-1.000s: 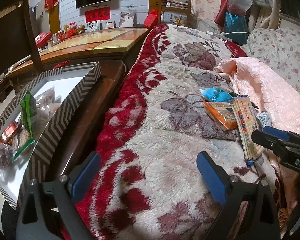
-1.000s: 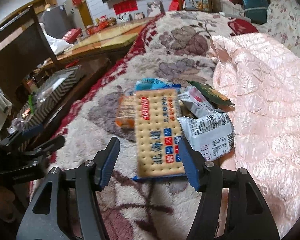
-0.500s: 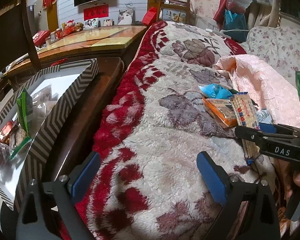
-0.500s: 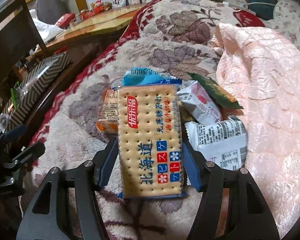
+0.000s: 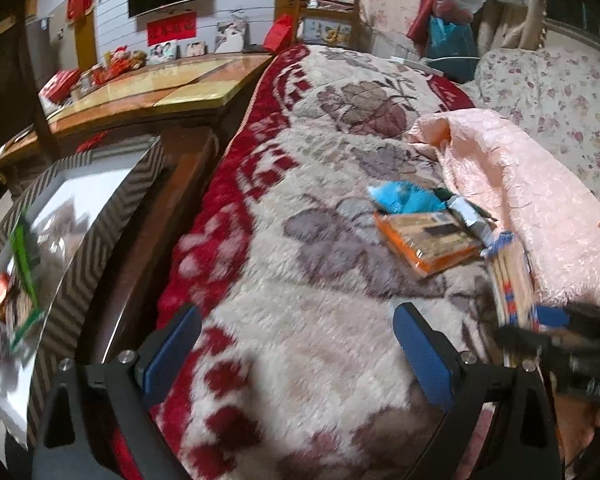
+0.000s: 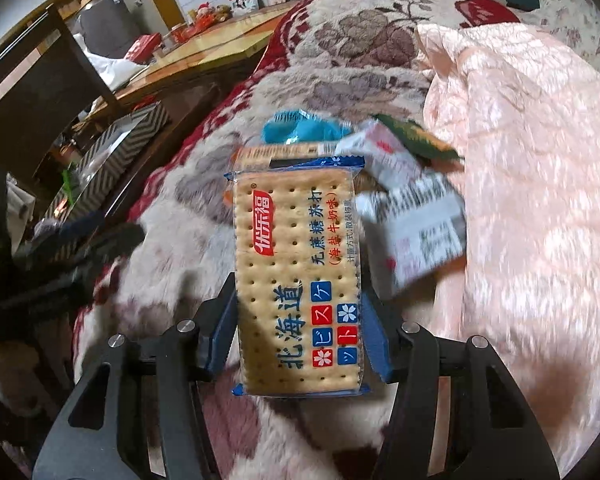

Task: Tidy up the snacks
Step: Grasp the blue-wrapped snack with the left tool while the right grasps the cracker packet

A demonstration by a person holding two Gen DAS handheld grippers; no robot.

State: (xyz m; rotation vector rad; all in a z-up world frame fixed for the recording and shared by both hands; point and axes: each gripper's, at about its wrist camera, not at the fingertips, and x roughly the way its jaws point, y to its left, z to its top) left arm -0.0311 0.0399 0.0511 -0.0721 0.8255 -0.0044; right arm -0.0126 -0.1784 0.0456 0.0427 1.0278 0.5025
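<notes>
Left wrist view. Your left claw (image 5: 296, 354): blue pads spread wide, nothing between them, hovering over the red-and-cream fleece blanket (image 5: 300, 208) on the bed. Chevron-patterned box (image 5: 96, 248): at your left, on the dark wooden tabletop (image 5: 156, 216) beside the bed, white inside, with several snack packets (image 5: 16, 280) lying in it, blurred. Loose snacks on the blanket ahead and to the right: orange packet (image 5: 426, 244), with a blue packet (image 5: 404, 199) just behind it and touching it. Cracker pack (image 5: 512, 280): seen edge-on at the far right, pinched by your right claw (image 5: 548, 332), which is blurred here. Pink quilt (image 5: 532, 200): bunched up just beyond the snacks.

Right wrist view. Your right claw (image 6: 296, 328): pads pressed against both long sides of the cracker pack (image 6: 296, 280), a flat biscuit-printed wrapper with blue ends, held face up and lengthwise between the fingers. Remaining pile beyond it on the blanket (image 6: 180, 208): blue packet (image 6: 300, 130), white packet with printed text (image 6: 420, 232), a second white packet (image 6: 384, 152), dark green packet (image 6: 416, 140), the last resting against the pink quilt (image 6: 520, 168). Chevron-patterned box (image 6: 112, 160): well apart at the left. Your left claw (image 6: 80, 236): a dark blur at the left edge.
</notes>
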